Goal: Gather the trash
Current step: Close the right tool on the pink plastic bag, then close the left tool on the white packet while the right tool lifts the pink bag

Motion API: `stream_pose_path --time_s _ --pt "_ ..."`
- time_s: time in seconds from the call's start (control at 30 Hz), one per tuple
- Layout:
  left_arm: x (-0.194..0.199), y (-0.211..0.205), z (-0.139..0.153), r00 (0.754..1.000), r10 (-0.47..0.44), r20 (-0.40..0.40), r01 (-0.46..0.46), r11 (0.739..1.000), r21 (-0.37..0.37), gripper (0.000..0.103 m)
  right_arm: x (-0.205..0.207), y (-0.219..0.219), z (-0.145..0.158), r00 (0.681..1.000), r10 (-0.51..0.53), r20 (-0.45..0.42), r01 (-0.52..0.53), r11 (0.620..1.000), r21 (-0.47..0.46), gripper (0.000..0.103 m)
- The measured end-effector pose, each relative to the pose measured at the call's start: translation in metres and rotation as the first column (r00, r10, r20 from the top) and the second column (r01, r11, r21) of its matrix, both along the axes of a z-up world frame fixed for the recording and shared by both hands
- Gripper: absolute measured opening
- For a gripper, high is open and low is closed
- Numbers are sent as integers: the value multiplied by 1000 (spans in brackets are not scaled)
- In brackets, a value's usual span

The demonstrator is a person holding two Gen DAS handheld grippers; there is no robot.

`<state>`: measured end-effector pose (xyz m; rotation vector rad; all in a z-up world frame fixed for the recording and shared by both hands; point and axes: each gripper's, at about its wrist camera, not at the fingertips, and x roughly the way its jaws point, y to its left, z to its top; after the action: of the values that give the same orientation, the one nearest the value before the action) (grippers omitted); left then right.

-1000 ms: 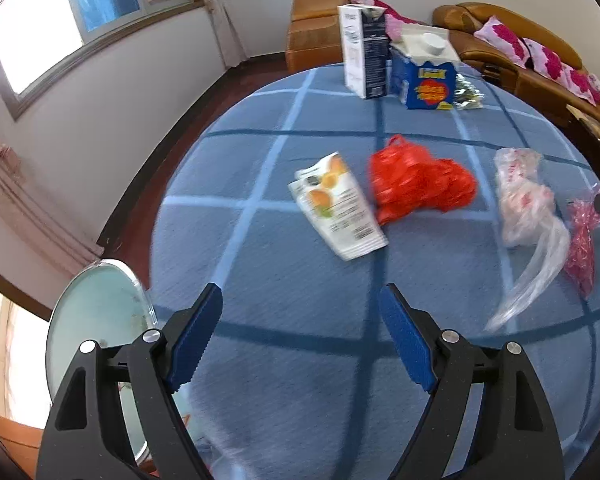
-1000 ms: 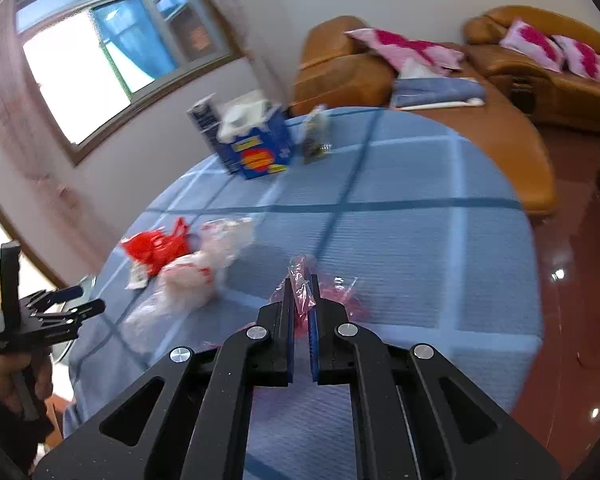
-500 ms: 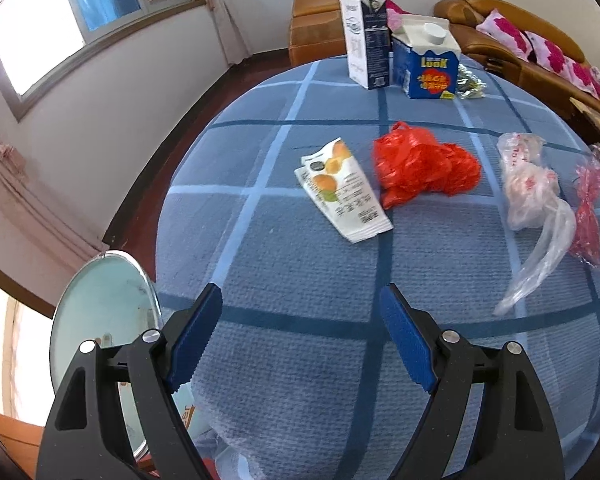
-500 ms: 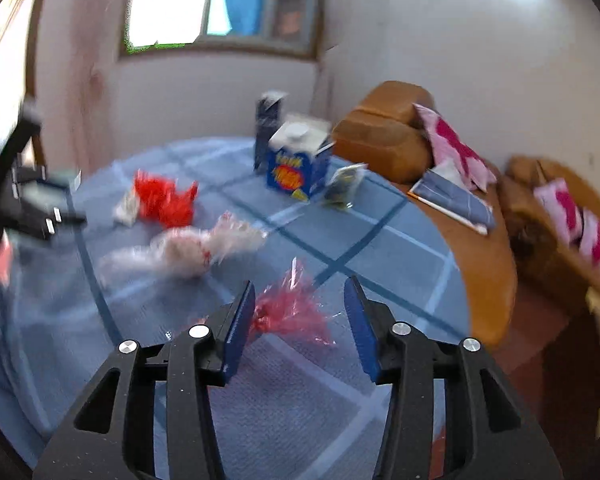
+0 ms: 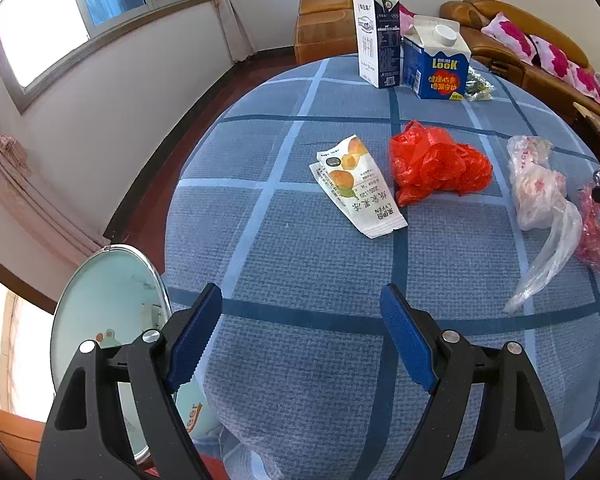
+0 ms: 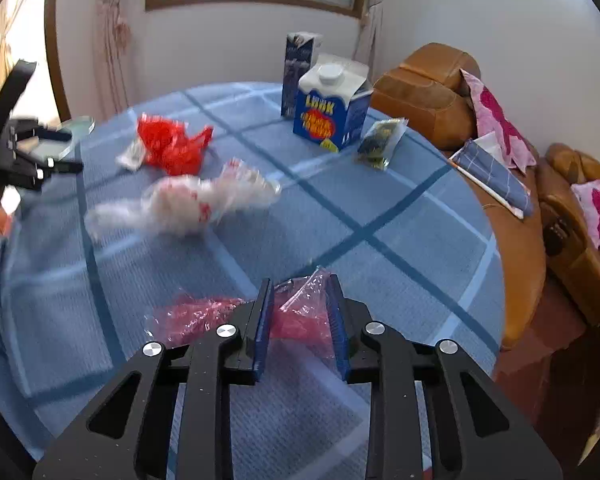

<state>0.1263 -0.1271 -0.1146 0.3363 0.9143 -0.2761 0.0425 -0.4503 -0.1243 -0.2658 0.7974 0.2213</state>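
Here, closing in on a pink cellophane wrapper (image 6: 300,312) at the near edge of a blue-checked bench (image 6: 400,216).

Right gripper (image 6: 300,300) narrowed, jaws just drawn closer around the crumpled wrapper; contact with the pads impossible to tell. Left gripper (image 5: 300,320) wide apart with nothing between, above bare cloth. Farther out: clear plastic bag (image 5: 540,196), red plastic bag (image 5: 440,168), flattened juice pouch (image 5: 356,184), two upright cartons (image 5: 436,64) at the far side.

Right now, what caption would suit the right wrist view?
Right gripper closing around a crinkled pink wrapper on the blue checked tablecloth.
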Motion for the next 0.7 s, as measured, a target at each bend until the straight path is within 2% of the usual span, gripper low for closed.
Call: stream_pose_path --time_s 0.1,0.13,0.23,0.33,0.4,0.53,0.6,0.63,0.7 --pt "1 -6 1 1000 -3 -3 3 1000 -11 80 -6 -6 -3 999 -52 17 52 999 11 10" --pt "1 -9 1 1000 -5 -3 5 1000 -17 80 -9 -10 -3 997 -72 27 72 997 18 10" --pt "2 -21 3 1000 -14 6 14 1000 -21 80 -21 -32 2 980 -188 70 177 974 139 7" --pt "8 -36 1 1000 -7 12 7 1000 -15 80 -34 -60 4 937 -342 68 306 901 308 6" --pt "16 -45 -3 1000 8 1 -8 1000 -21 80 -39 -70 1 909 -414 55 366 853 371 6" --pt "35 -58 -10 999 33 -2 -33 999 -7 79 -42 -68 -1 887 -459 54 396 816 422 6" --pt "44 -63 -16 999 36 -16 -36 999 3 71 -41 -61 2 892 -449 57 380 811 444 6" --pt "49 -64 -20 999 38 -36 -37 999 7 62 -40 -57 4 895 -442 62 371 814 446 6" --pt "52 -63 -20 999 40 -35 -41 999 -13 54 -39 -49 9 901 -427 75 351 820 453 6"
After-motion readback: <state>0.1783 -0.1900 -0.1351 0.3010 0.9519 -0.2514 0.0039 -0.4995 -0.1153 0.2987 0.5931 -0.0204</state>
